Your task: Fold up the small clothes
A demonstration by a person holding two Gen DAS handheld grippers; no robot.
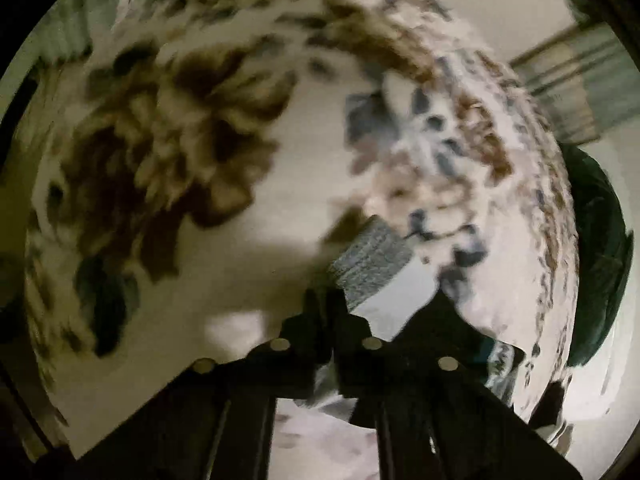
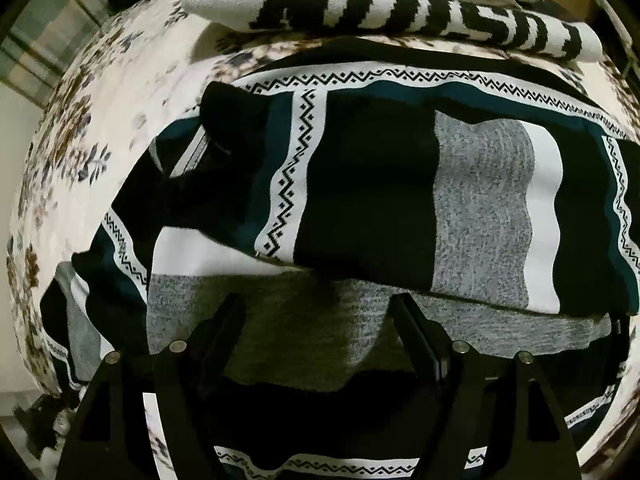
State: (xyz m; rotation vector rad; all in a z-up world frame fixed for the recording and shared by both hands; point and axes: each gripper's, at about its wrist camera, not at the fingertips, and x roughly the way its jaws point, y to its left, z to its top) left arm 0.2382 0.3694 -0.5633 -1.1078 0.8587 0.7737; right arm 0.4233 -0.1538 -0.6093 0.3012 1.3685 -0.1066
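The sweater [image 2: 360, 200], a knit in black, teal, grey and white bands, is lying part-folded on the flowered sheet [image 2: 92, 132], one flap doubled over the middle, with a lettered knit [image 2: 400, 16] stacked just behind it. The likeliest trouble from here is the fold coming loose: the left gripper [image 1: 340, 300] appears to be pinching only a small grey-and-white corner of the sweater [image 1: 372, 264], and if that thin bite is slipping, the edge will be dropping back and leaving the layers skewed. The blur across the left wrist view suggests fast motion, which is making a slip more likely. A second risk is the right gripper [image 2: 320, 312] dragging the grey band [image 2: 288, 320] sideways if it is closing on the top layer alone, bunching the knit instead of carrying a clean edge, or nudging the flap out of line. The left jaws are standing nearly together, apparently clamping that corner, with the sheet [image 1: 280, 200] filling the view behind. The right jaws are standing wide apart, holding nothing, the fingers [image 2: 416, 320] hanging over the grey band close to the flap's lower edge; whether the tips are touching the cloth cannot be told.
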